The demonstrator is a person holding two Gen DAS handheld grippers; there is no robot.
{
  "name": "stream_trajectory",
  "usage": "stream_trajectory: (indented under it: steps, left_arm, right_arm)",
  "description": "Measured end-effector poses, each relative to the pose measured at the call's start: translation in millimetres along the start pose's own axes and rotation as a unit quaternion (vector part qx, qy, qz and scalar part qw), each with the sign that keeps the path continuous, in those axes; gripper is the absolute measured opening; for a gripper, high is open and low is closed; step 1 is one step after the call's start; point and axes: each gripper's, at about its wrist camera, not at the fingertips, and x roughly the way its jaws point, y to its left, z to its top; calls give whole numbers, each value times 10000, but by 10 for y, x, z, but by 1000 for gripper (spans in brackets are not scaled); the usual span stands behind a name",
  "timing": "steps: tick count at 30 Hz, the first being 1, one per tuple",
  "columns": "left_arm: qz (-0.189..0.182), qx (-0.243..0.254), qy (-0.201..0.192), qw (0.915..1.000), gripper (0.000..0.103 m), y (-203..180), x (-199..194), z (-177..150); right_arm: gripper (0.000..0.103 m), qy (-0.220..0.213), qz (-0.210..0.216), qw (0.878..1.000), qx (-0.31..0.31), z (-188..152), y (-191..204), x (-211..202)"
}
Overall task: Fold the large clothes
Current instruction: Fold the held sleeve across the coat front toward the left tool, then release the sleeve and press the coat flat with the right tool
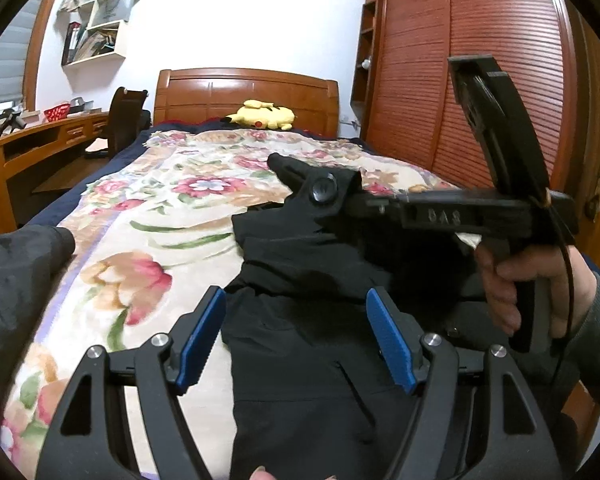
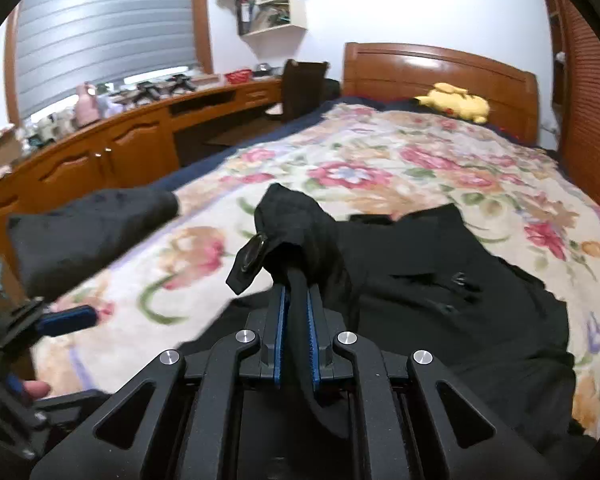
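A black jacket [image 1: 300, 360] lies on the floral bedspread [image 1: 140, 240] of the bed. The left gripper [image 1: 296, 340] hovers over it, jaws wide apart, holding nothing. The right gripper [image 2: 297, 320] is clamped on a buttoned cuff [image 2: 284, 220], lifted off the bedspread.

I am working in a home bedroom. A bed [image 2: 440, 168] under a floral blanket [image 1: 172, 208] is filling the middle of the room, and everything else is sitting around it: a wooden headboard [image 1: 252, 96] is rising at its far end with a yellow plush toy [image 1: 265, 115] lying just before it, a louvred wooden wardrobe [image 1: 468, 80] is standing along one side, and a long wooden desk [image 2: 132, 140] is running under a shuttered window [image 2: 104, 24] along the other.
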Motion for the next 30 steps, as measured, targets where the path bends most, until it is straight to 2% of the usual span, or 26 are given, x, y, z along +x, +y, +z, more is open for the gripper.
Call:
stream_trajectory:
  steps: [1, 3, 5, 6, 9, 12, 18, 21, 27, 30]
  left_arm:
    - [4, -18, -10, 10000, 72, 17, -7, -1]
    - [11, -55, -23, 10000, 72, 55, -28, -7]
    - [19, -84, -26, 10000, 72, 81, -29, -8]
    - [23, -93, -23, 10000, 72, 91, -22, -6]
    - [29, -95, -5, 10000, 72, 95, -7, -10]
    - [50, -71, 34, 10000, 72, 87, 22, -20]
    - [79, -28, 96, 9999, 73, 59, 61, -32]
    - [92, -3, 128, 9999, 73, 29, 92, -45]
    - [133, 82, 193, 9997, 73, -8, 135, -64]
    - [179, 120, 219, 9995, 73, -5, 151, -75]
  right_arm:
    - [12, 97, 41, 9999, -13, -10, 42, 17]
    - [24, 260, 73, 9996, -20, -57, 97, 34]
    - [51, 314, 123, 9994, -2, -104, 99, 13]
    - [54, 303, 97, 9995, 19, -140, 76, -10]
    - [56, 288, -46, 9995, 86, -256, -50, -132]
    - [56, 379, -492, 9980, 150, -357, -279, -209]
    - [56, 716, -1494, 9848, 513, -673, -964, -307]
    - [56, 865, -1788, 9780, 642, -841, -1244, -337]
    - [56, 1506, -1991, 9653, 760, -1216, -1596, -292]
    - [56, 1467, -1922, 9670, 806, -1340, -1642, -327]
